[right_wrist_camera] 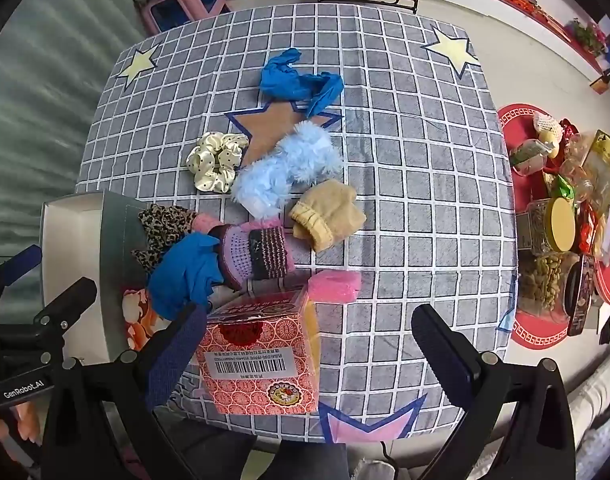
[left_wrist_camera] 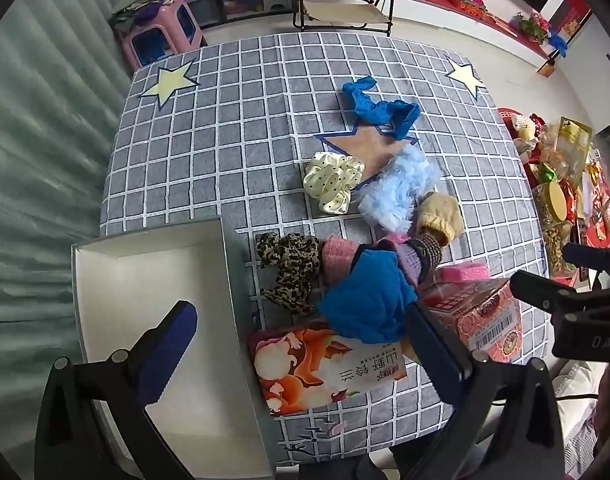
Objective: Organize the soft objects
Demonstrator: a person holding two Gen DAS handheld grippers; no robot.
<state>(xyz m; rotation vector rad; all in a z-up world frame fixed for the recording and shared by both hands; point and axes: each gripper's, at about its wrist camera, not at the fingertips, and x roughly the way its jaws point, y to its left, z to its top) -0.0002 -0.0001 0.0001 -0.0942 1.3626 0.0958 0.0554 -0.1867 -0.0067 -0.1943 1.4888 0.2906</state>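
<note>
Both grippers, left (left_wrist_camera: pixel 301 344) and right (right_wrist_camera: pixel 309 348), hover with fingers wide and empty over a grid-patterned tabletop (right_wrist_camera: pixel 405 200). Fluffy blue fabric (right_wrist_camera: pixel 289 168), satin scrunchie (right_wrist_camera: pixel 217 162) and knitted gloves (right_wrist_camera: pixel 257 256) cluster centrally; a red carton (right_wrist_camera: pixel 261 356) stands nearest, a white box (left_wrist_camera: pixel 153 304) left

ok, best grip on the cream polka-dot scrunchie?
Pinch one side of the cream polka-dot scrunchie's ring from above, one finger in the centre hole and one outside. It lies flat, and its near-left rim faces open tablecloth; the far-right rim crowds the fluffy light-blue piece.
</note>
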